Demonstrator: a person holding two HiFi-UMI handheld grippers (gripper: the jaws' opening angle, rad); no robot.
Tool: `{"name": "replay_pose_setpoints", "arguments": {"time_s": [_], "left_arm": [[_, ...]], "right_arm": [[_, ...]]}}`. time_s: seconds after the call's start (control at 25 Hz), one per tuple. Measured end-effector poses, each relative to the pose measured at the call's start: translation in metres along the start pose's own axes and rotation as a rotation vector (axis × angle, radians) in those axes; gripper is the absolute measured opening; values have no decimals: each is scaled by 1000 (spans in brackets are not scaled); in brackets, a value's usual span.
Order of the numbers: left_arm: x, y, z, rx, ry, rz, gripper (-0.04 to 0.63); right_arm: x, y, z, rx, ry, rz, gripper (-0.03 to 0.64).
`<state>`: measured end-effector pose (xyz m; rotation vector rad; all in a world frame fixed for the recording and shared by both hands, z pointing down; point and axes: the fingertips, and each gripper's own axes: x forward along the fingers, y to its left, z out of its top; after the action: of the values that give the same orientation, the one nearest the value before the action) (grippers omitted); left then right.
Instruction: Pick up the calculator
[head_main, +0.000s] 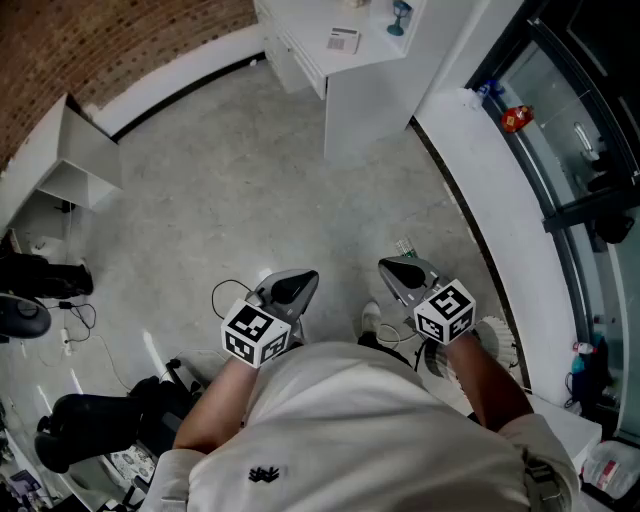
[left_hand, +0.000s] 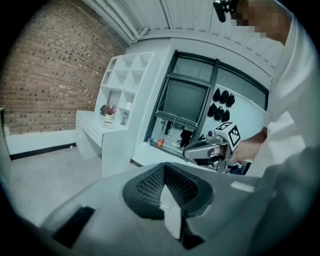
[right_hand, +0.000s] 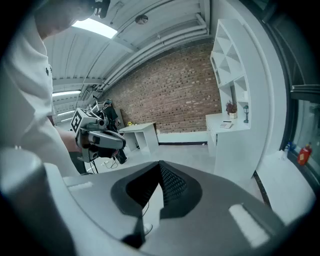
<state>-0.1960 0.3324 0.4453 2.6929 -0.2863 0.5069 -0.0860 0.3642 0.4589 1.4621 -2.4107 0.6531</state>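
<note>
No calculator shows clearly. A small flat rectangular thing (head_main: 343, 40) lies on the white desk (head_main: 365, 75) at the far end of the room, also a small flat shape (right_hand: 227, 125) in the right gripper view; it is too small to tell what it is. My left gripper (head_main: 300, 283) and my right gripper (head_main: 397, 268) are held close to my body, side by side over the grey floor, both pointing forward and a little down. On each, the jaws meet with nothing between them (left_hand: 165, 167) (right_hand: 160, 167). Each gripper view shows the other gripper beside it (left_hand: 200, 149) (right_hand: 100, 137).
A white shelf unit (left_hand: 120, 80) rises above the desk. A long white ledge (head_main: 500, 200) runs under the windows on the right, with a red thing (head_main: 516, 119) on the sill. A small white table (head_main: 85, 150) stands at left, black gear and cables (head_main: 60, 280) lie near it.
</note>
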Motion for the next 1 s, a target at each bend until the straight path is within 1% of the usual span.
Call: {"name": "replay_pose_setpoints", "arguments": {"time_s": [0.12, 0.24, 0.32, 0.48, 0.52, 0.56, 0.6, 0.76, 1.0], "left_arm": [[43, -27, 8, -9, 4, -7, 6], [79, -53, 18, 14, 9, -11, 6], [98, -65, 25, 15, 1, -2, 6], [129, -85, 34, 3, -12, 19, 6], [135, -88, 36, 0, -14, 25, 6], [140, -91, 37, -5, -14, 31, 6], [144, -92, 38, -10, -12, 35, 6], [157, -85, 42, -22, 8, 39, 6], [184, -29, 65, -32, -6, 25, 6]], "right_arm": [[-31, -35, -8, -3, 2, 8, 11], [-59, -66, -23, -4, 19, 18, 11], [-74, -88, -29, -1, 20, 30, 11], [-98, -125, -25, 22, -37, 78, 14], [-102, -134, -24, 28, -44, 90, 56], [-104, -144, -22, 33, -47, 98, 128], [-106, -154, -20, 38, -51, 100, 143], [-98, -192, -7, 44, -71, 96, 168], [-51, -255, 23, 51, -78, 75, 179]]}}
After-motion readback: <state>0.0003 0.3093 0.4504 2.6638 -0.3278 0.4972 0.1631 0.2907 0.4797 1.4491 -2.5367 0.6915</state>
